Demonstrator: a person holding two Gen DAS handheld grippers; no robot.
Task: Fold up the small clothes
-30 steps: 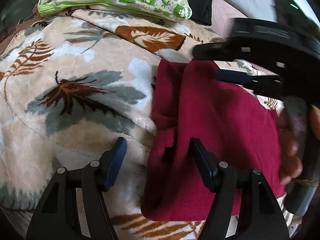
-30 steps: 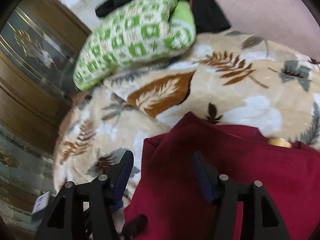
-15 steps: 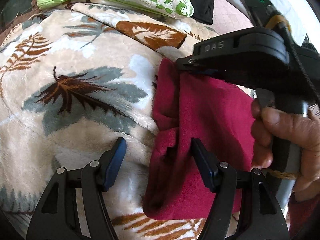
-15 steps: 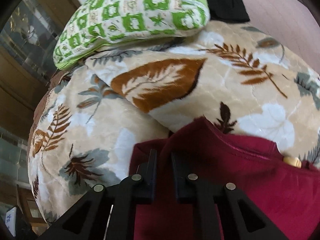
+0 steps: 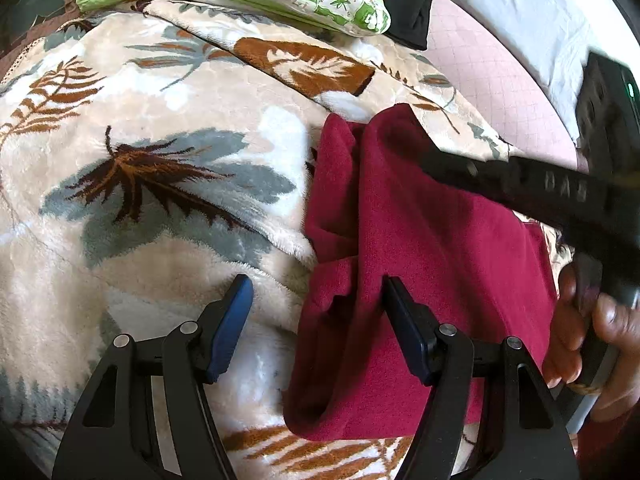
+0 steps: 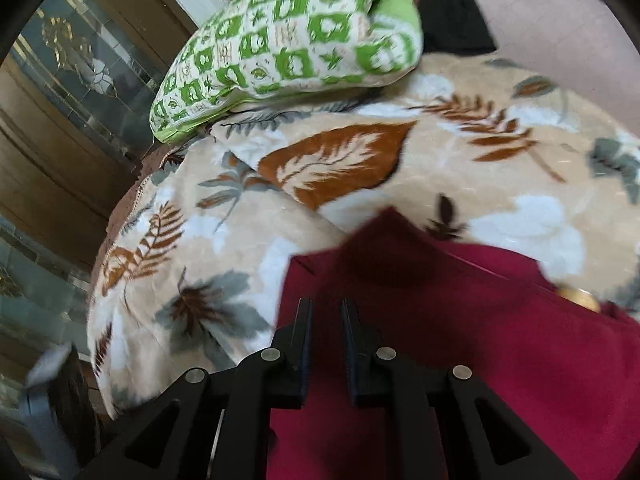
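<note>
Right wrist view: right tongs (image 6: 325, 320), wide a second ago, now clamped on the maroon garment (image 6: 460, 340) lying on the leaf-print blanket (image 6: 360, 208); left tongs (image 5: 316, 320) held open astride its edge, fold begun.

the right tongs (image 6: 325, 312) point down with their jaws nearly together, a narrow gap left between them, over the near edge of a dark red garment (image 6: 480, 340). whether cloth is pinched there cannot be told. beyond the tongs lies a leaf-patterned blanket (image 6: 360, 168), and farther off a green-and-white checked pillow (image 6: 288, 36).
</note>
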